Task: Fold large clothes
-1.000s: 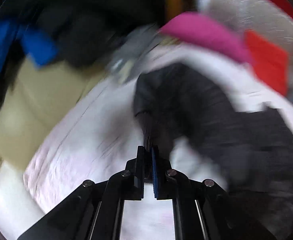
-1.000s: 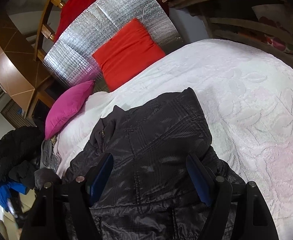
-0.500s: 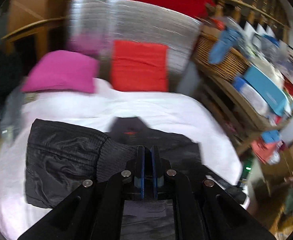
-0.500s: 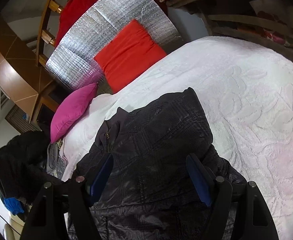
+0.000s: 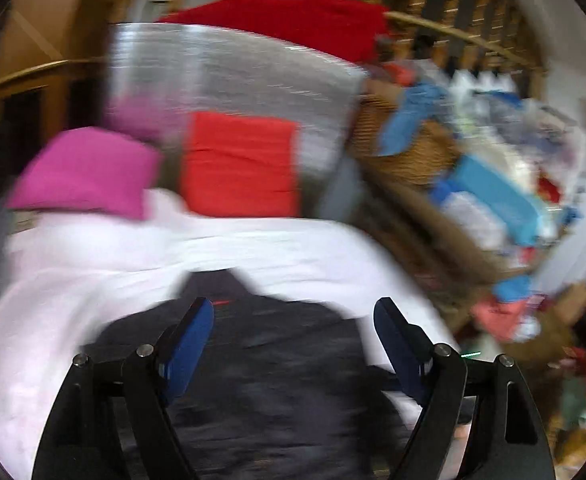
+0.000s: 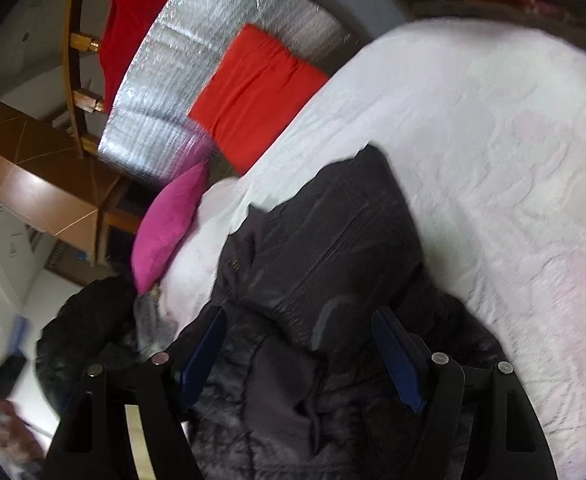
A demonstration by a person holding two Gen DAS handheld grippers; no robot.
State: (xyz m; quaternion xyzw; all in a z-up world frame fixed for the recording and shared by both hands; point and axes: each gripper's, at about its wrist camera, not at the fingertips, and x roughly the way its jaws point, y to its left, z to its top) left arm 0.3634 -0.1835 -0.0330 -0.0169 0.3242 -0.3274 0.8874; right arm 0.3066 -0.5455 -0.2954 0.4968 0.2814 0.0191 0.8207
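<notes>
A dark grey quilted jacket (image 6: 333, 264) lies on a white bedspread (image 6: 513, 168), with a sleeve folded across its body. In the left wrist view the jacket (image 5: 285, 380) lies below and ahead, its collar pointing away. My left gripper (image 5: 293, 312) is open and empty, just above the jacket. My right gripper (image 6: 301, 328) is open and empty, over the jacket's lower part. Both views are blurred by motion.
A pink pillow (image 5: 89, 172) and a red cushion (image 5: 241, 164) lean on a silver padded panel (image 5: 233, 72) at the bed's head. Cluttered shelves with a wicker basket (image 5: 409, 148) stand to the right. A dark heap of clothes (image 6: 89, 320) lies left of the bed.
My left gripper was shut on the jacket's sleeve cuff, carried it across the jacket, and has now opened and let it go. My right gripper stayed open and shifted slightly.
</notes>
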